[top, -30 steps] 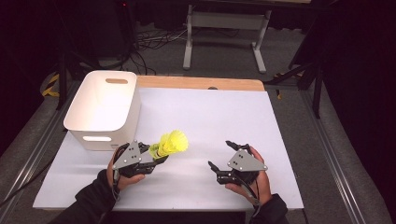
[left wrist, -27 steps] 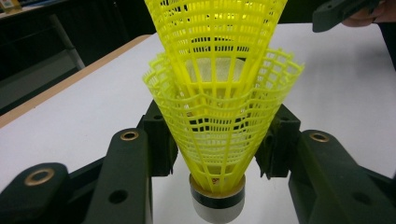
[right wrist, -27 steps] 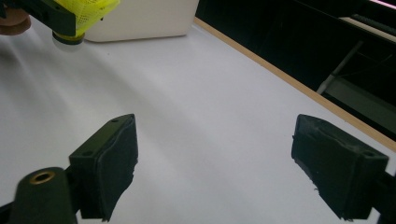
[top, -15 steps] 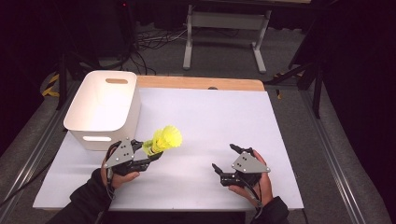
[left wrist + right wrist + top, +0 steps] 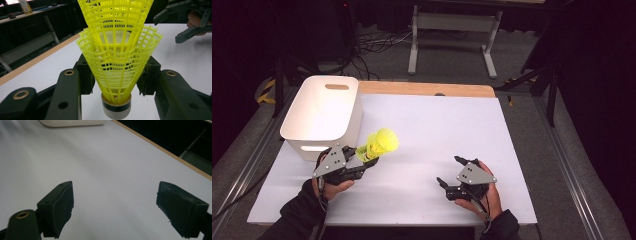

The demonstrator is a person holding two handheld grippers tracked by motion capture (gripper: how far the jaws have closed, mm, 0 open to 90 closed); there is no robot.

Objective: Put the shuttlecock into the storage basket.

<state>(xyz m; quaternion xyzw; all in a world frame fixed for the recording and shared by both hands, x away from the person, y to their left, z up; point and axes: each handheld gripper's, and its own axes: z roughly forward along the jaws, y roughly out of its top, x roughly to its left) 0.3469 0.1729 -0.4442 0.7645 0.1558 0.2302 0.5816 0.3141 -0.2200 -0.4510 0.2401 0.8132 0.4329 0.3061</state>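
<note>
Taking the white storage bin (image 5: 323, 114) as your landmark: your right gripper (image 5: 451, 176) sits nearest you on the white bench (image 5: 437, 130), well apart from the bin toward the right, and its fingers (image 5: 59, 205) stand wide open with nothing between them, only bare bench surface ahead. Your left gripper (image 5: 368, 161) is just in front of the bin's near right corner, and its fingers (image 5: 85, 75) are closed partway onto the yellow plastic shuttlecocks (image 5: 379, 144), two nested one inside the other, pressing on the lower skirt from both sides. In the left gripper view the stack's (image 5: 117, 57) grey and black cork base points back toward your hand and the mesh skirts flare away from it. The shuttlecocks hang just beside the bin's right wall, close to its rim, outside the bin and clear of the bench. Beyond the bin runs the bench's wooden far edge (image 5: 427, 89).
</note>
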